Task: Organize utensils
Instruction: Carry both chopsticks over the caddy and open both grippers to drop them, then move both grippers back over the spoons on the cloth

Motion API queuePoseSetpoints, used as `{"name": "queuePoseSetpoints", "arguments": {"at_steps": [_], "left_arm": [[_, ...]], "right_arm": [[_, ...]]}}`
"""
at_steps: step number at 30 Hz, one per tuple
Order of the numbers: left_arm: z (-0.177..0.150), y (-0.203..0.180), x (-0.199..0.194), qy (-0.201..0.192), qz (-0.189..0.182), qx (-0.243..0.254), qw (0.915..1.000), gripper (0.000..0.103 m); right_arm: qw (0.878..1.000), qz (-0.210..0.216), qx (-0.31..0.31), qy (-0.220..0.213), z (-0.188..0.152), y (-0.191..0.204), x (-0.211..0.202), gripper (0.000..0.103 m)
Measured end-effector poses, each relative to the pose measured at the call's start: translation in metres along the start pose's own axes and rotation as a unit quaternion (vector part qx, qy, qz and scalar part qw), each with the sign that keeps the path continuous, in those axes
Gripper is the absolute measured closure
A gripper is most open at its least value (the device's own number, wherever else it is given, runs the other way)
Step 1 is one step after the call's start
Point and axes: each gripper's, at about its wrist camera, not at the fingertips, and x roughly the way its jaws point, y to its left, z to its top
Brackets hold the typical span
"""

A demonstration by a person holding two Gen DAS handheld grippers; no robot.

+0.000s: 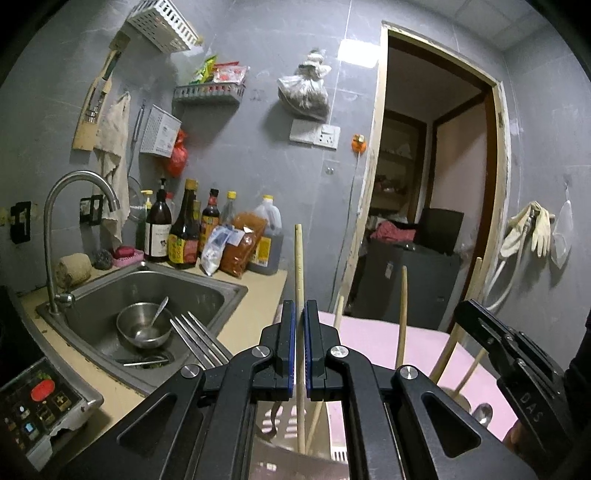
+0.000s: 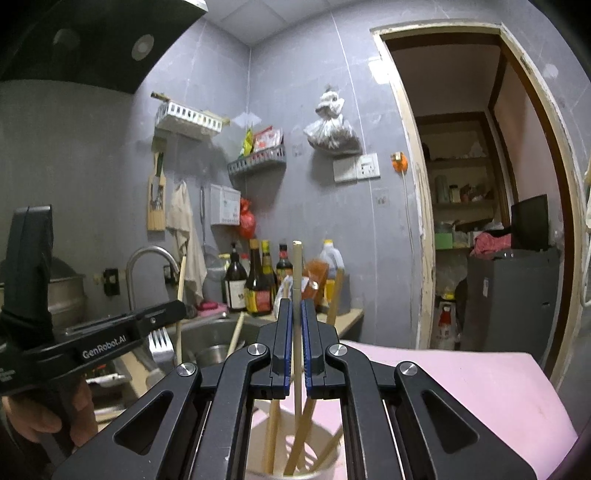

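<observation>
Upright, pale wooden chopstick (image 2: 296, 295) between tongs (image 2: 296, 332).

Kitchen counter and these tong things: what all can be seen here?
chopsticks: several, pale wood, standing in the holder; one between each pair of tongs
utensil holder: one, white, on the pink mat
pink mat: one, under the holder
sink: one, steel, in the counter
bowl: one, steel, in the sink, spoon inside
faucet: one, steel, behind the sink
sauce bottles: several, dark, against the wall
wall baskets: three, white and grey
left tongs: black, shut on a chopstick
right tongs: black, shut on a chopstick
</observation>
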Motion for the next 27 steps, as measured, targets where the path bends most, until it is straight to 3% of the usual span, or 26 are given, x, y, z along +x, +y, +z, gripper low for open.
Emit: {"name": "queuePoseSetpoints", "arguments": {"at_steps": [8, 14, 16, 18, 23, 27], "left_arm": [[-0.002, -0.003, -0.002, 0.03, -0.021, -0.005, 0.9993, 0.1], [0.004, 0.001, -0.007, 0.036, -0.032, -0.026, 0.9985, 0.099], [0.007, 0.0, -0.01, 0.031, -0.035, -0.03, 0.9984, 0.093], [0.01, -0.003, -0.015, 0.022, -0.039, -0.034, 0.9984, 0.08], [0.018, -0.019, -0.025, 0.005, -0.047, -0.019, 0.9987, 0.076], [0.022, -0.034, -0.032, -0.009, -0.062, -0.015, 0.9979, 0.063]], "right_arm": [[1.0, 0.003, -0.014, 0.02, -0.005, -0.001, -0.002, 0.098], [1.0, 0.006, -0.022, 0.009, 0.002, -0.003, -0.011, 0.094], [1.0, 0.006, -0.021, -0.002, 0.008, -0.004, -0.018, 0.085], [1.0, 0.005, -0.019, -0.011, 0.013, -0.006, -0.023, 0.08], [1.0, -0.006, -0.014, -0.024, 0.024, -0.016, -0.039, 0.077], [0.999, -0.022, -0.014, -0.036, 0.032, -0.027, -0.058, 0.061]]}}
